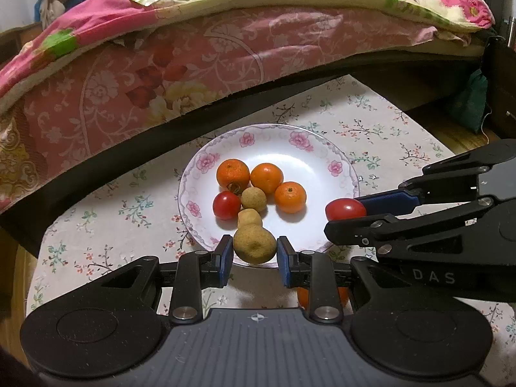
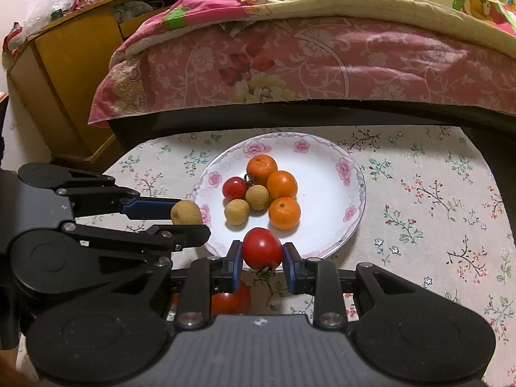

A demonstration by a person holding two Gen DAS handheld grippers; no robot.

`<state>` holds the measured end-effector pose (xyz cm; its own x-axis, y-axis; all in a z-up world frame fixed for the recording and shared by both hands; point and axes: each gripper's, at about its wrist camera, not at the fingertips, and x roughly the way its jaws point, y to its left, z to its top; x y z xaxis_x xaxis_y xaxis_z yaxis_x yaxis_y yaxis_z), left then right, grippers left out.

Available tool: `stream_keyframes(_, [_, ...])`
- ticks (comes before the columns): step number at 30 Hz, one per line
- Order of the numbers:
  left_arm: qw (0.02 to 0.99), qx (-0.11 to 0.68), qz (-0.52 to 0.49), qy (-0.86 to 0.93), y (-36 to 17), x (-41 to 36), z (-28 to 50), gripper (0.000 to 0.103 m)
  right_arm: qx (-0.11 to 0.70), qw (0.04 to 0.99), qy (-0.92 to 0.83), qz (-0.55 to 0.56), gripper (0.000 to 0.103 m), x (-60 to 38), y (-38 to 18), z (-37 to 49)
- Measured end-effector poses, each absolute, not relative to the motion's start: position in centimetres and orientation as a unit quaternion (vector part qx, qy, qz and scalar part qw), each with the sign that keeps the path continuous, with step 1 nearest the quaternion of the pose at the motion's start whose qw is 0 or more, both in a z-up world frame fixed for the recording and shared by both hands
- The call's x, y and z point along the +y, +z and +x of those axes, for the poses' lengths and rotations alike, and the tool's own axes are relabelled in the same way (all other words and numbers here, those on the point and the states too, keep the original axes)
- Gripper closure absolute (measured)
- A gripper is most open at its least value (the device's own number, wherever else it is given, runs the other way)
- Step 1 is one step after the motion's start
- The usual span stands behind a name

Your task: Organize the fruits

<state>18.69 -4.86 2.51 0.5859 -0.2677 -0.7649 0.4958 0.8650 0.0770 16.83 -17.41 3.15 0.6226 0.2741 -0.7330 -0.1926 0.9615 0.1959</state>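
Left gripper [image 1: 254,247], through its own camera, grips a tan fruit [image 1: 254,244] between my blue pads, just over the near rim of the flowered plate [image 1: 322,158]. On that plate I see three oranges [image 1: 266,178], a small tomato [image 1: 226,205] and two more tan fruits bunched together. Through the right wrist camera, my right gripper [image 2: 262,253] clamps a red tomato [image 2: 262,249] at the plate's near rim, above the floral tablecloth [image 2: 435,200]. Another tomato [image 2: 230,300] lies on the cloth beneath the fingers.
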Motion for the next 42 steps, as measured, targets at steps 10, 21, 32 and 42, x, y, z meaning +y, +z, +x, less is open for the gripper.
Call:
stream_keyframes(10, [0.879,0.403,0.145,-0.210,1.7,-5.4,19.6,0.068,0.418,0.898,0.124,0.056,0.081,-17.9,2.3,18.0])
stream_keyframes(21, [0.879,0.406,0.145,-0.205,1.4,-5.7,20.2,0.068,0.421,0.897,0.117,0.062,0.080,-18.2,1.6,18.5])
stream_keyframes(32, [0.878,0.410,0.141,-0.203,1.2,-5.7,20.7,0.068,0.422,0.897,0.116,0.066,0.080,-18.2,1.3,18.9])
stream_keyframes(42, [0.878,0.413,0.136,-0.200,1.0,-5.7,20.9,0.065,0.423,0.897,0.110,0.066,0.080,-18.3,1.2,19.0])
